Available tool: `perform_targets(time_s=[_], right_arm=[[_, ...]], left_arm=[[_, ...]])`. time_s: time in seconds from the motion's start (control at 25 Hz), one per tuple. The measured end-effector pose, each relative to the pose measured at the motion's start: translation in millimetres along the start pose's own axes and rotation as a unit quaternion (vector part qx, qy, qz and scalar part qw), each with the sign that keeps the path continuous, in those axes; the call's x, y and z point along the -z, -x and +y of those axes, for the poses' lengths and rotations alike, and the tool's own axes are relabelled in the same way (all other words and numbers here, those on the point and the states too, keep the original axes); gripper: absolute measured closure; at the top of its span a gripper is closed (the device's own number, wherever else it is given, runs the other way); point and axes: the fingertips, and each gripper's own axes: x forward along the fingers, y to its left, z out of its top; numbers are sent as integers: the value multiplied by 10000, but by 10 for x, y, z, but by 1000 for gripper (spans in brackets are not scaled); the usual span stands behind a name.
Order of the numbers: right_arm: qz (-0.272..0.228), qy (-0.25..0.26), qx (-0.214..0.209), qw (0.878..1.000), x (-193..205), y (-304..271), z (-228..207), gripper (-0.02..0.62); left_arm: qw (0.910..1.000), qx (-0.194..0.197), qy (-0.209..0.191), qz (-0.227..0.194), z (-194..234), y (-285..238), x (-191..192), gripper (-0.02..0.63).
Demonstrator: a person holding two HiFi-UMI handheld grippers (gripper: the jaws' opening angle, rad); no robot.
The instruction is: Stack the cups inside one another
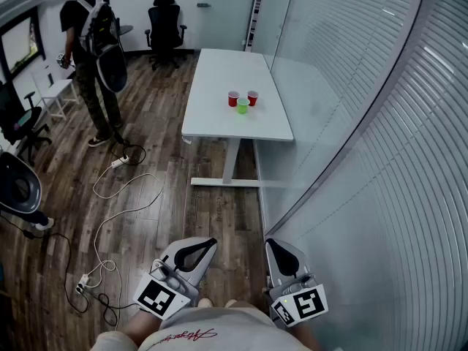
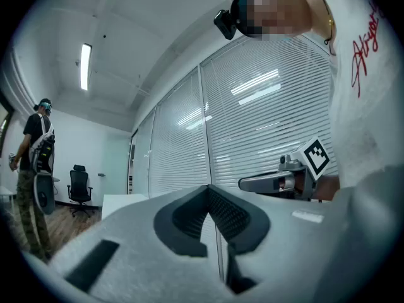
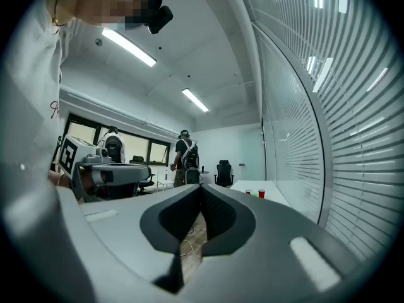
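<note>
Far ahead on a white table [image 1: 219, 115] stand two red cups [image 1: 233, 99] [image 1: 252, 97] and one green cup [image 1: 243, 105], close together near the table's right side. In the right gripper view the cups [image 3: 255, 194] show as small dots in the distance. My left gripper [image 1: 212, 242] and right gripper [image 1: 269, 243] are held close to my body at the bottom of the head view, both shut with nothing between the jaws. The two grippers are several steps away from the table.
A person [image 1: 91, 57] stands at the left of the room near office chairs [image 1: 165, 31]. Cables and a power strip [image 1: 110, 218] lie on the wooden floor. A glass wall with blinds [image 1: 380, 159] runs along the right.
</note>
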Motion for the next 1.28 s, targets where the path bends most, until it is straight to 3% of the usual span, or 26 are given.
perform_targets(time_s=[1.28], right_arm=[[24,11,247,9997,37,-19,154,597]], left_arm=[[9998,-11,138,147,138,305,88,607]])
